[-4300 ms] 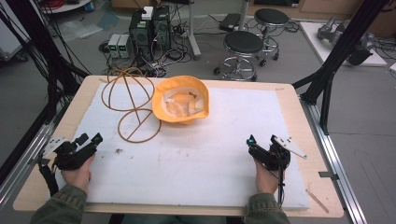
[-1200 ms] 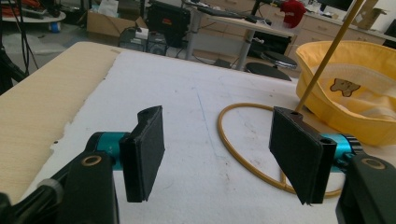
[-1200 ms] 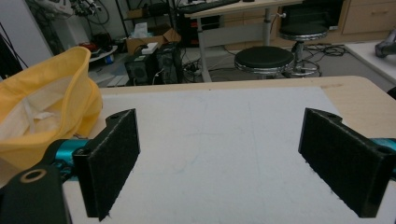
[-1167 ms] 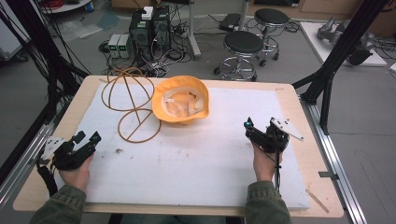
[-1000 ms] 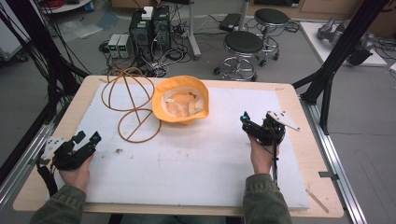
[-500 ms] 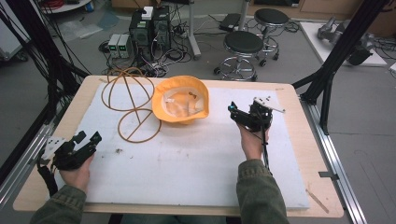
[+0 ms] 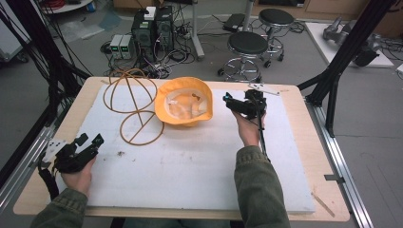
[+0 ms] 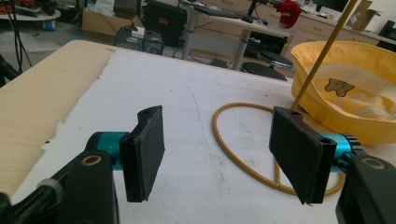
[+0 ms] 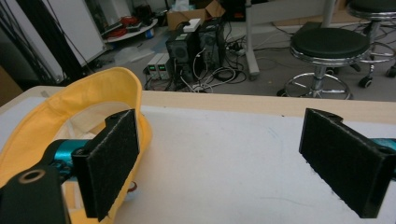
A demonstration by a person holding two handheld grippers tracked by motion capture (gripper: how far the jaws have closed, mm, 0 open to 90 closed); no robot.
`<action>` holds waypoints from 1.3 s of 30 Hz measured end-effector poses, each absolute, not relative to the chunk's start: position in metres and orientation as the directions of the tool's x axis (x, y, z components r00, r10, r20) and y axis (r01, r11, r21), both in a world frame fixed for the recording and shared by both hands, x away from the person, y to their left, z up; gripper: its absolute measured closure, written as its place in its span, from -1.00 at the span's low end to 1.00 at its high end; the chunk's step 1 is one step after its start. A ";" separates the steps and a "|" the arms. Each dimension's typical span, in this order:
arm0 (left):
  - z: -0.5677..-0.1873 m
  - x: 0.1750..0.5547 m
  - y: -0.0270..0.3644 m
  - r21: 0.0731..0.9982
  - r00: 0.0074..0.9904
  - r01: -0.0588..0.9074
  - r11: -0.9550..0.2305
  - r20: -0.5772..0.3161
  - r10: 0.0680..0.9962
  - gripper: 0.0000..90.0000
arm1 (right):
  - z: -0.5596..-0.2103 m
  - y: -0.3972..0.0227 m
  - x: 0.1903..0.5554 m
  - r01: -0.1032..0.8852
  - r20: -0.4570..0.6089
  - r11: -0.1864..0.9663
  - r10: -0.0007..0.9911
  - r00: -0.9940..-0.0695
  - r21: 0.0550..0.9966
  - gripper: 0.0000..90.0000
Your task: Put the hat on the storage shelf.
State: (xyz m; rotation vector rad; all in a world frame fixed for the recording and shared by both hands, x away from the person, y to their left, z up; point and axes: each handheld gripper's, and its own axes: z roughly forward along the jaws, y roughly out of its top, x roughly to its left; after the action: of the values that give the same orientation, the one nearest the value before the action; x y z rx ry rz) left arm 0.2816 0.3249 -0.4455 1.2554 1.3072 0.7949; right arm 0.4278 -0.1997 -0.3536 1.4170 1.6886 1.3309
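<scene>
Yellow bucket hat lies upturned on the counter, not yet gripped; the right tool is held spread beside its brim, the left tool spread, well apart.

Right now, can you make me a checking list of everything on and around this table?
Surface: white foam sheet on a wooden table, with a few dark specks.
Job's things: yellow hat lying upside down; wire hat stand beside it, touching its brim.
Clutter: small white piece near the far edge.
Grippers: right gripper open, jaws close to the hat's brim, holding nothing; left gripper open, resting at the near left corner.
Cables: one trails from the right gripper along the sleeve; a tangle on the floor by the computers.
Surroundings: two stools, computer towers, black frame posts.
</scene>
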 end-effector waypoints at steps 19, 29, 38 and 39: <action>-0.446 0.281 0.323 0.955 0.177 0.223 0.197 -0.238 0.955 -0.20 | -0.348 -0.144 0.481 0.527 0.161 0.058 0.918 -0.361 0.848 -0.75; -0.446 0.282 0.323 0.954 0.182 0.224 0.201 -0.243 0.953 -0.20 | -0.364 -0.120 0.499 0.598 0.140 0.100 0.930 -0.341 0.795 -0.56; -0.447 0.282 0.322 0.954 0.184 0.226 0.197 -0.240 0.953 -0.20 | -0.366 -0.113 0.496 0.610 0.145 0.148 0.903 -0.404 0.778 0.93; -0.447 0.282 0.322 0.954 0.185 0.226 0.198 -0.242 0.952 -0.20 | -0.366 -0.112 0.494 0.604 0.157 0.128 0.904 -0.396 0.786 0.93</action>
State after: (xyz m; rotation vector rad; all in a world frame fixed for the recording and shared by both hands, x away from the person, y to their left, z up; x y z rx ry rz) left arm 0.2821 0.3218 -0.4466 1.2784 1.2930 0.7833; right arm 0.4944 -0.1125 -0.3656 1.4610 2.0548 1.1552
